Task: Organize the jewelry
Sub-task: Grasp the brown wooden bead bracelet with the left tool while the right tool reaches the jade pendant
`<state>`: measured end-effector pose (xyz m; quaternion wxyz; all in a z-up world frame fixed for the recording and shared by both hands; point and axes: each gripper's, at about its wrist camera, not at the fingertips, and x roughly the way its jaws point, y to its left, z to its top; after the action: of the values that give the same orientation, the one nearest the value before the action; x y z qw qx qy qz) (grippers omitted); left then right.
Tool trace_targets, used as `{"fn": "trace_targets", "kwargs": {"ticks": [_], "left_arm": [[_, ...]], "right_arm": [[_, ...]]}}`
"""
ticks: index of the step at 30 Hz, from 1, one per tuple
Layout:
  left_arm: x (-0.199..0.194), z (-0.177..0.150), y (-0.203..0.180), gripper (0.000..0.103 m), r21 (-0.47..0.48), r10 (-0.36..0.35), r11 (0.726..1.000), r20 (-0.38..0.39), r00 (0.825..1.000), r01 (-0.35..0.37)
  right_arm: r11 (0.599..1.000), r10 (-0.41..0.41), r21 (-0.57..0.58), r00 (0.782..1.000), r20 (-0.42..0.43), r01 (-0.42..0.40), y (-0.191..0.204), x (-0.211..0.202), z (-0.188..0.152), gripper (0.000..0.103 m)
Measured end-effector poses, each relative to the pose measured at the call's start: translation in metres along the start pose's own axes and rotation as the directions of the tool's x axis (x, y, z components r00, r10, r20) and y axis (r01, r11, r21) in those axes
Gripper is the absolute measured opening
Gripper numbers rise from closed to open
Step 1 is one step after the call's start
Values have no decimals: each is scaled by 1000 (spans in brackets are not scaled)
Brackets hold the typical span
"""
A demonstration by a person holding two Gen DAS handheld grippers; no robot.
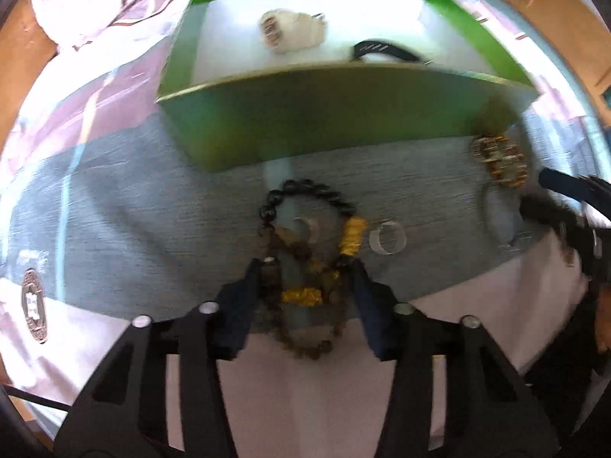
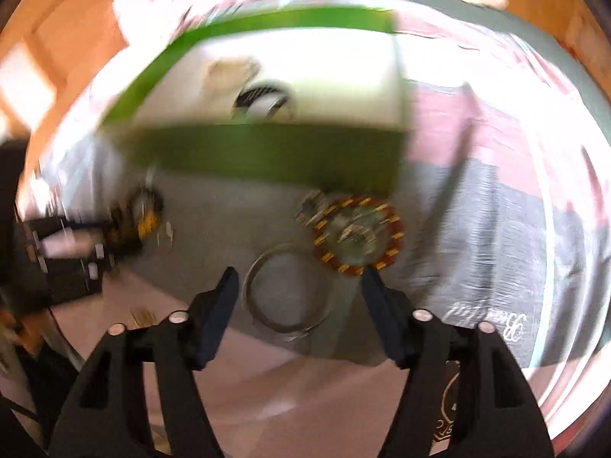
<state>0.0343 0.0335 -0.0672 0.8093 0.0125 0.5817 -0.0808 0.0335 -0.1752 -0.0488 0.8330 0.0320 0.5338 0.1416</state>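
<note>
A green box (image 1: 317, 122) with a white floor holds a white beaded piece (image 1: 292, 32) and a black band (image 1: 385, 50). My left gripper (image 1: 310, 267) is open over a black-and-gold bead bracelet (image 1: 317, 225) and a brown bead strand (image 1: 305, 328) on grey cloth. A clear ring (image 1: 387, 238) lies to their right. My right gripper (image 2: 299, 276) is open above a thin metal bangle (image 2: 284, 294). A brown-and-gold bracelet (image 2: 357, 238) lies just beyond it, by the green box (image 2: 267, 160). The right view is blurred.
The grey cloth (image 1: 133, 198) lies on pink-and-white bedding (image 1: 88, 87). A silver oval ornament (image 1: 34, 307) lies at the far left. The other gripper shows at the right edge of the left view (image 1: 573, 206) and the left edge of the right view (image 2: 68, 255).
</note>
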Motion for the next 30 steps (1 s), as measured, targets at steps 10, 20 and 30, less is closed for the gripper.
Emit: {"fn": "trace_targets", "kwargs": {"ticks": [10, 20, 30], "left_arm": [[-22, 2, 8, 50, -54, -62, 996, 82, 995, 66], [-14, 2, 20, 64, -87, 15, 996, 50, 999, -10], [-19, 7, 34, 66, -151, 20, 989, 82, 996, -7]], "right_arm": [[979, -135, 152, 991, -11, 135, -39, 18, 13, 68], [979, -161, -120, 986, 52, 167, 0, 29, 6, 2], [999, 16, -49, 966, 257, -4, -16, -28, 9, 1]]}}
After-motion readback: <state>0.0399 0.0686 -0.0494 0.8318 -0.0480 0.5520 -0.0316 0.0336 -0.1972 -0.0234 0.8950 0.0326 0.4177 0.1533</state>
